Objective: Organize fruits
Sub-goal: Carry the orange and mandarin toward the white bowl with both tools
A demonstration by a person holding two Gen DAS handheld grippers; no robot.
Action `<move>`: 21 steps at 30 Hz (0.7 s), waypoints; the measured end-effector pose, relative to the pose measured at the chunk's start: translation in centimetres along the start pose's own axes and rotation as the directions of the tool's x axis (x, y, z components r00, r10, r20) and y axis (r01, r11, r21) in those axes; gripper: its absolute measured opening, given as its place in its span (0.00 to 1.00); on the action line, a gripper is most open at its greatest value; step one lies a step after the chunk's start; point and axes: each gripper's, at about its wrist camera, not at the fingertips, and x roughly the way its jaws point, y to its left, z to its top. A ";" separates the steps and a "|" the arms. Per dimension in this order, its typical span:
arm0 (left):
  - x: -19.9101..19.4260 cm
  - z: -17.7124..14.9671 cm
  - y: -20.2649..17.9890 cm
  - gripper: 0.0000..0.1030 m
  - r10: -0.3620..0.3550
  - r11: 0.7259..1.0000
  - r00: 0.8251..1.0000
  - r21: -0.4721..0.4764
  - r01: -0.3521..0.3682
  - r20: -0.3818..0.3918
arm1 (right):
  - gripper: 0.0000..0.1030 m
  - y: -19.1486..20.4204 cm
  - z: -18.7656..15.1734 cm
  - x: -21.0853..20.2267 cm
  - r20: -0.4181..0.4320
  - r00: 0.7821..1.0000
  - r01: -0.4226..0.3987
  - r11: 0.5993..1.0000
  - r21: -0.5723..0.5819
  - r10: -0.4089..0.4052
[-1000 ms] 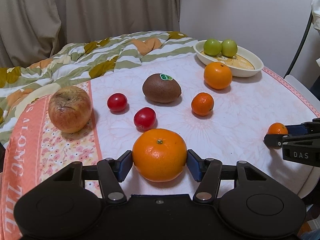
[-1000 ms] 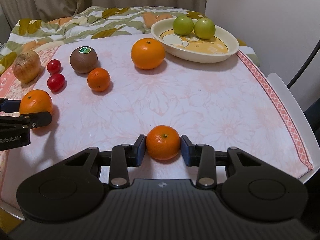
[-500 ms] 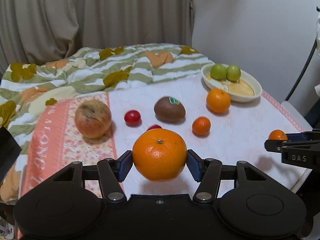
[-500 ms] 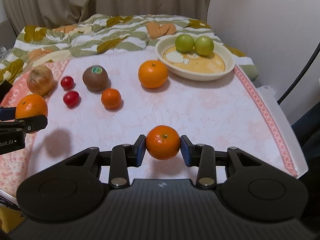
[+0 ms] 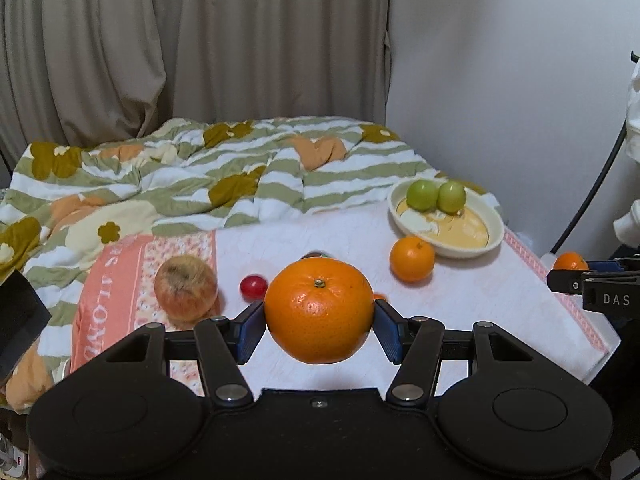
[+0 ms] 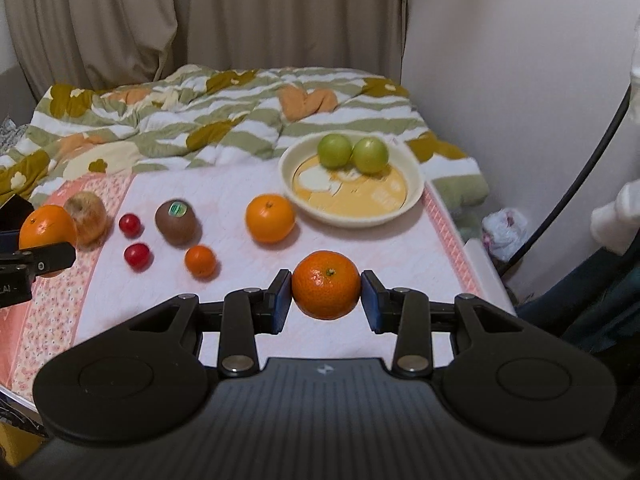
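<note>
Now gripping, in the left gripper (image 5: 319,326), a large round orange (image 5: 319,309) with a small green stem scar, blue pads (image 5: 251,330) pressing both flanks, fruit hanging clear above the white flower-patterned tablecloth (image 5: 480,312). Likewise clamping, in the right gripper (image 6: 326,299), a smaller orange mandarin (image 6: 326,289) squarely between its blue pads (image 6: 279,300), also lifted off the cloth.

Lying beyond on the cloth: a tiny mandarin (image 6: 200,261), two red cherry tomatoes (image 6: 137,256) (image 6: 130,225), a brown kiwi with a green sticker (image 6: 176,222), a wrinkled yellowish-red apple (image 6: 86,218) and a loose medium orange (image 6: 270,218). Sitting just beside that orange, toward the far right corner, a cream shallow bowl with a yellow printed base (image 6: 412,196), holding two green round fruits (image 6: 335,150) (image 6: 371,155) touching each other at its far rim. Showing only as a sliver behind the held orange in the left view, probably the kiwi. Bunching behind the table, a green-and-white striped blanket (image 6: 224,120) against beige curtains (image 6: 200,12).
</note>
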 end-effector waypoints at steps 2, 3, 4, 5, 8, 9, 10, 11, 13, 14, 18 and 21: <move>0.0 0.7 -0.9 0.61 0.012 1.000 1.000 -0.015 -0.012 0.011 | 0.51 -1.3 0.8 0.0 0.006 1.000 -0.015 1.000 -0.012 0.015; 0.1 1.1 -1.4 0.61 0.020 0.999 1.000 -0.030 -0.020 0.013 | 0.51 -1.8 1.2 0.1 0.006 1.000 -0.024 1.000 -0.018 0.024; 0.1 1.4 -1.7 0.61 0.023 0.999 1.000 -0.043 -0.023 0.013 | 0.51 -2.5 1.7 0.2 0.005 0.999 -0.034 0.999 -0.023 0.034; 0.2 1.8 -2.3 0.61 0.026 0.998 1.000 -0.063 -0.025 0.016 | 0.51 -3.1 2.0 0.3 0.004 0.999 -0.048 0.998 -0.029 0.048; 0.8 3.0 -4.2 0.61 0.052 0.994 0.998 -0.093 -0.050 0.021 | 0.51 -4.9 3.1 0.8 0.013 0.995 -0.101 0.994 -0.051 0.102; 1.0 3.3 -4.8 0.61 0.058 0.993 0.998 -0.102 -0.055 0.024 | 0.51 -5.5 3.5 1.1 0.017 0.993 -0.114 0.992 -0.063 0.115; 1.3 3.7 -5.4 0.61 0.063 0.992 0.998 -0.114 -0.059 0.026 | 0.51 -6.1 4.0 1.5 0.020 0.992 -0.126 0.989 -0.076 0.128; 1.7 4.2 -6.1 0.61 0.066 0.990 0.997 -0.125 -0.063 0.026 | 0.51 -6.6 4.4 1.8 0.024 0.990 -0.138 0.986 -0.089 0.141; 2.3 5.0 -7.2 0.61 0.076 0.988 0.997 -0.139 -0.071 0.031 | 0.51 -7.7 5.2 2.7 0.032 0.985 -0.165 0.979 -0.116 0.169; 2.9 5.5 -8.0 0.61 0.085 0.987 0.996 -0.142 -0.079 0.034 | 0.51 -8.3 5.6 3.1 0.034 0.983 -0.176 0.976 -0.128 0.181; 4.7 6.9 -10.1 0.61 0.104 0.982 0.994 -0.164 -0.097 0.033 | 0.51 -10.5 7.2 5.1 0.038 0.976 -0.207 0.967 -0.151 0.215; 6.3 7.8 -11.4 0.61 0.114 0.980 0.993 -0.168 -0.108 0.025 | 0.51 -11.8 8.2 6.9 0.035 0.972 -0.223 0.962 -0.159 0.231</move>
